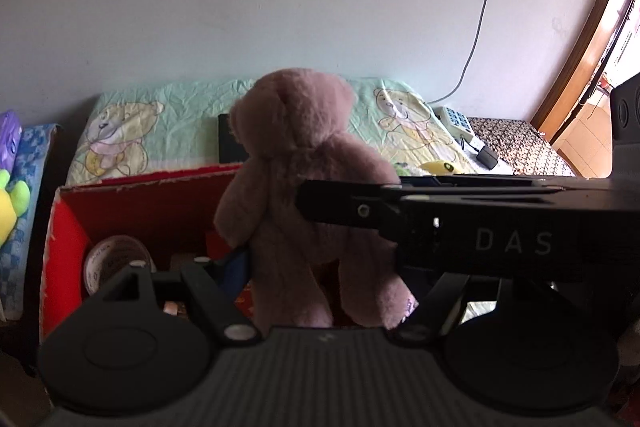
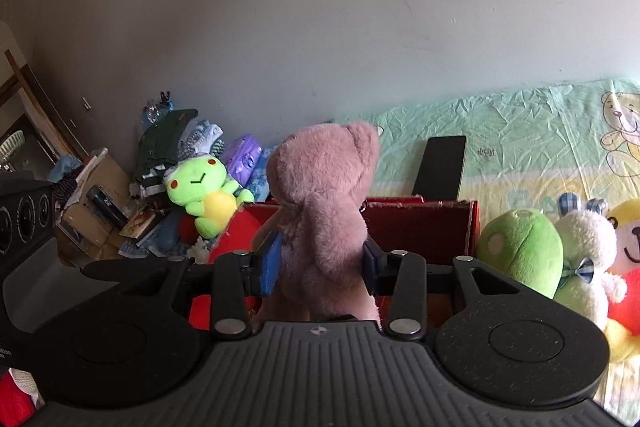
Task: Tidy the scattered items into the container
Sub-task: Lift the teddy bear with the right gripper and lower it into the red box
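Note:
A pink teddy bear (image 2: 324, 203) hangs upright above an open red cardboard box (image 2: 420, 227). My right gripper (image 2: 320, 261) is shut on its waist, one blue pad on each side. In the left wrist view the same bear (image 1: 296, 155) fills the centre over the box (image 1: 160, 211). A right gripper finger (image 1: 340, 207) reaches in from the right across its body. My left gripper (image 1: 320, 259) stands open with the bear's legs between its fingers. Its left blue pad is beside the bear's arm and its right finger is hidden. A tape roll (image 1: 116, 259) lies in the box.
The box sits on a bed with a green bear-print sheet (image 2: 520, 131). A green plush (image 2: 520, 251), a white plush (image 2: 588, 251) and a yellow-red one (image 2: 628, 247) lie right of it. A green frog (image 2: 204, 195), a black phone (image 2: 440, 167) and floor clutter (image 2: 100, 211) are nearby.

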Motion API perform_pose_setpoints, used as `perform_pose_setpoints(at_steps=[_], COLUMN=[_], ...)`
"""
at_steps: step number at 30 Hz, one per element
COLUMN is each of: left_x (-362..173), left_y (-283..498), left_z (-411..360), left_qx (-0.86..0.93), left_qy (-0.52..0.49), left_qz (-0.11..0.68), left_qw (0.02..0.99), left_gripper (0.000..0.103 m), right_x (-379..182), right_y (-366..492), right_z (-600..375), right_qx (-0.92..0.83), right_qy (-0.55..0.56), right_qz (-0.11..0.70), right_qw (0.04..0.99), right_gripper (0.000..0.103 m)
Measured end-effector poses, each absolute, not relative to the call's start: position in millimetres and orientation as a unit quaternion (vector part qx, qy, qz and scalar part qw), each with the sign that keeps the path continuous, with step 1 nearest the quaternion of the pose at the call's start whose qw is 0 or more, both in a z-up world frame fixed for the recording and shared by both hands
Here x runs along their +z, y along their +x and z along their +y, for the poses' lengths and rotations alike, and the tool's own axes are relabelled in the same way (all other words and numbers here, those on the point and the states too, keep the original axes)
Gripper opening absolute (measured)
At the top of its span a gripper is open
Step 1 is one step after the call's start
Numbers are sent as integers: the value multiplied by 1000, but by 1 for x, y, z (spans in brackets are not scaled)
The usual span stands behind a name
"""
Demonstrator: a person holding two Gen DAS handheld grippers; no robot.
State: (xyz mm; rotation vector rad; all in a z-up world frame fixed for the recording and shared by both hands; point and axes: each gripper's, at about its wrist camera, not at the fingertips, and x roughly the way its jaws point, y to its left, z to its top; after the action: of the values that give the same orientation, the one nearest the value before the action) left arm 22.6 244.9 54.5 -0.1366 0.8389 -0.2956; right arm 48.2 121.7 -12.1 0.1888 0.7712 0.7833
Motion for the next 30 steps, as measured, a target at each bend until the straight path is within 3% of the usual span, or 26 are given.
perform_pose_setpoints(at_steps=[11, 12, 13, 30], left_x=[-17, -20, -22, -28], left_y=[54, 55, 56, 70], left_z=[242, 242, 240, 222], left_qx=[-225, -230, -233, -250], left_qy=[-87, -86, -81, -56], left_qz=[471, 474, 476, 501], left_qw=[848, 846, 844, 827], left_gripper=[76, 74, 74, 82], right_x=[-47, -50, -53, -50], right_y=[57, 59, 60, 65], right_z=[147, 150, 151, 141], right_qx=[249, 238, 226, 201], right_qy=[-9, -21, -30, 3], right_qz=[433, 438, 441, 466], right_qw=[866, 867, 868, 862], right_gripper=[42, 38, 24, 23])
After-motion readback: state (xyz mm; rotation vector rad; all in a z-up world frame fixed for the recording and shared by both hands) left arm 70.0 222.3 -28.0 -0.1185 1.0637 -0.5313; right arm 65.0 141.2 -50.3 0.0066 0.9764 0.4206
